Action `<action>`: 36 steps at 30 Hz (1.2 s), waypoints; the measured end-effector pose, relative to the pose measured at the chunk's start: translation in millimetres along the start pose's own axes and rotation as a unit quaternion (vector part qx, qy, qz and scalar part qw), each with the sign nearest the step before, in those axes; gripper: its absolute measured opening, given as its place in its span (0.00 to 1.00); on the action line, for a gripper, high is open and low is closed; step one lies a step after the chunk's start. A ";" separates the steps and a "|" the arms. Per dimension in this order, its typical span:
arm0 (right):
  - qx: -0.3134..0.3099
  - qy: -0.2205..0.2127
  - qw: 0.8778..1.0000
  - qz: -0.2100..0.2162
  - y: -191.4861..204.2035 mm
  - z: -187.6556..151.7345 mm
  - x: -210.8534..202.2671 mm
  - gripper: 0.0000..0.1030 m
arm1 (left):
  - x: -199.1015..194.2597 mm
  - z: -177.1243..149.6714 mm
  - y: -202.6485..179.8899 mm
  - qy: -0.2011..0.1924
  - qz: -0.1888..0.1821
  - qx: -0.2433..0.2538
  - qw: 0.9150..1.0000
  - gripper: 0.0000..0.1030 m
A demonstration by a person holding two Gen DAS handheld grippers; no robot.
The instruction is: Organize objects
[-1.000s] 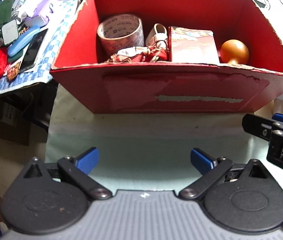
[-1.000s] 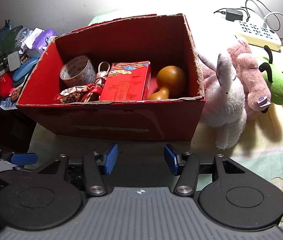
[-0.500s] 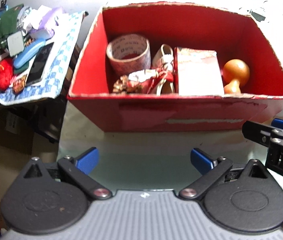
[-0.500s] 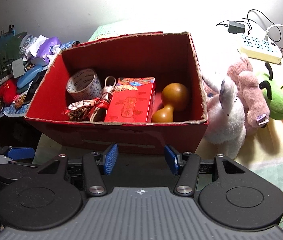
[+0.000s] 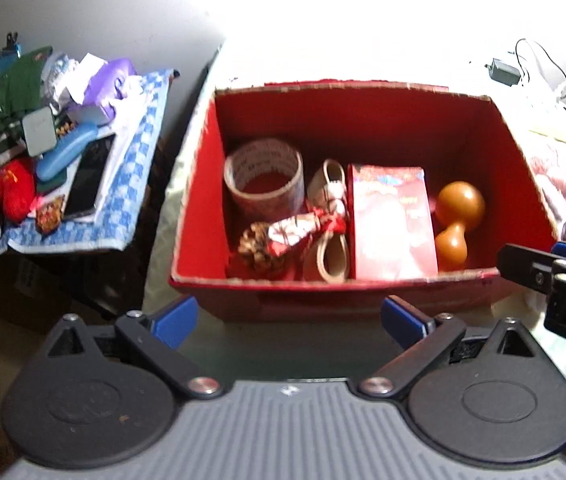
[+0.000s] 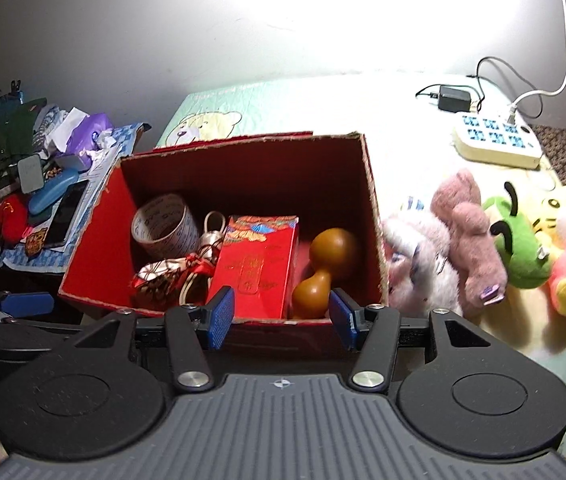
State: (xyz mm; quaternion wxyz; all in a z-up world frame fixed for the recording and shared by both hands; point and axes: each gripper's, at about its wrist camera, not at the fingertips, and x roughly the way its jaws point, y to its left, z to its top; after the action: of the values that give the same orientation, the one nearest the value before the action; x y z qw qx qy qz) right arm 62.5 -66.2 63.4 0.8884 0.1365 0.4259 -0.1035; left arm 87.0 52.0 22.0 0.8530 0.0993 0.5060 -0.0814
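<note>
Hovering above the near side of the red box (image 6: 219, 184), both grippers tilt steeply down toward it, side by side. The left gripper (image 5: 289, 320) has its blue fingers (image 5: 175, 320) wide apart with nothing between them. The right gripper (image 6: 281, 318) likewise has its fingers (image 6: 222, 316) spread and empty, framing the box's near wall in its own view; in the left wrist view only its black tip and a blue pad show at the right edge.

The box sits on a bed with a pale cartoon sheet (image 6: 211, 120). Inside lie a tape roll (image 6: 165, 228), a red packet (image 6: 259, 264), a brown gourd (image 6: 329, 266) and a small bundle with red cord (image 6: 163, 278), whose make-up is hard to read. The left view is blurred, so print on the packet is illegible. Plush toys (image 6: 467, 244) lie just right of the box, the nearest touching its wall. A cluttered side bench (image 5: 83, 184) stands to the left, its pile partly cut off.
</note>
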 end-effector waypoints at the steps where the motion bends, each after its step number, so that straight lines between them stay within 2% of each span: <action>1: 0.000 0.000 1.000 0.000 0.0 1.6 -0.2 0.54 | -0.2 2.4 -0.2 -0.003 0.003 0.002 1.000 0.96; 4: -0.002 0.003 1.000 0.002 3.4 5.2 1.6 0.56 | 1.3 10.3 3.4 -0.006 -0.006 -0.002 1.000 0.96; 6: -0.002 0.004 1.000 0.002 5.1 6.8 3.3 0.61 | 2.4 15.5 6.7 -0.010 -0.015 -0.008 1.000 0.96; 12: 0.014 0.001 1.000 0.011 5.7 10.2 9.0 0.61 | 8.9 21.7 11.2 -0.012 -0.018 -0.021 1.000 0.96; 20: 0.027 0.006 1.000 0.011 3.6 13.3 23.4 0.61 | 15.9 22.8 14.5 -0.020 0.003 -0.018 1.000 0.96; 29: 0.022 0.007 1.000 0.005 5.3 19.1 36.9 0.62 | 24.4 29.2 9.3 -0.030 0.007 0.002 1.000 0.96; 36: 0.025 0.011 1.000 -0.002 0.6 23.4 47.6 0.62 | 37.0 35.7 12.7 -0.021 0.011 -0.001 1.000 0.96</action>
State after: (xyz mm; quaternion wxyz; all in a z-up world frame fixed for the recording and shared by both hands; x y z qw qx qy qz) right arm 109.1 -76.5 40.2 0.8798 0.1593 0.4329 -0.1143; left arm 137.8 53.9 7.3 0.8642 0.1027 0.4871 -0.0733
